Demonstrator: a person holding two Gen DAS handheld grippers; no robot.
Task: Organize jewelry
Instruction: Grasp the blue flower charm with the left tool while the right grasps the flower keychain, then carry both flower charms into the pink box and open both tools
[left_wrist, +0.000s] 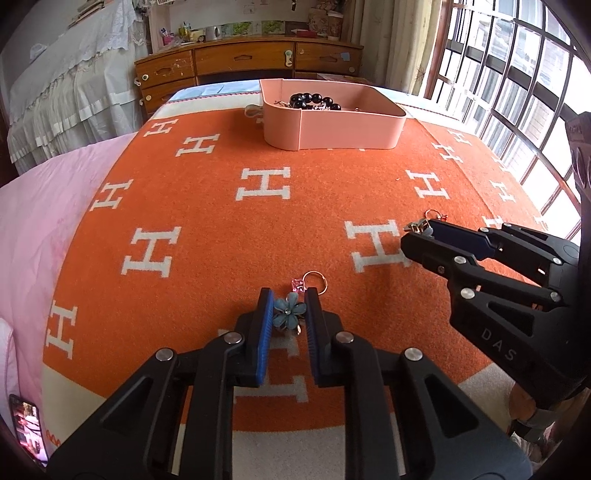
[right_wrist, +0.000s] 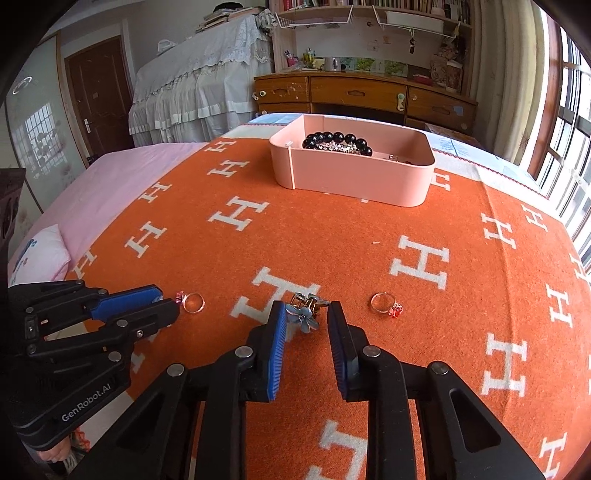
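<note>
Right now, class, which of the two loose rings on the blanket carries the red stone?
The ring lying right of the right tool; the other ring, beside the left tool, has a pink stone.

right hand-held gripper (right_wrist: 306, 317) | pads apparently pinching blue flower clip (right_wrist: 306, 316) | orange blanket (right_wrist: 332, 251)

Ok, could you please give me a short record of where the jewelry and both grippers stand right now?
surface: orange blanket with white H pattern
left gripper: closed on left flower clip, blue
right gripper: closed on right flower clip, blue
pink-stone ring: loose on blanket, by left gripper's tips
red-stone ring: loose on blanket, beside right gripper
pink box: far end of blanket, open
in box: black bead bracelet, other small pieces unclear
</note>
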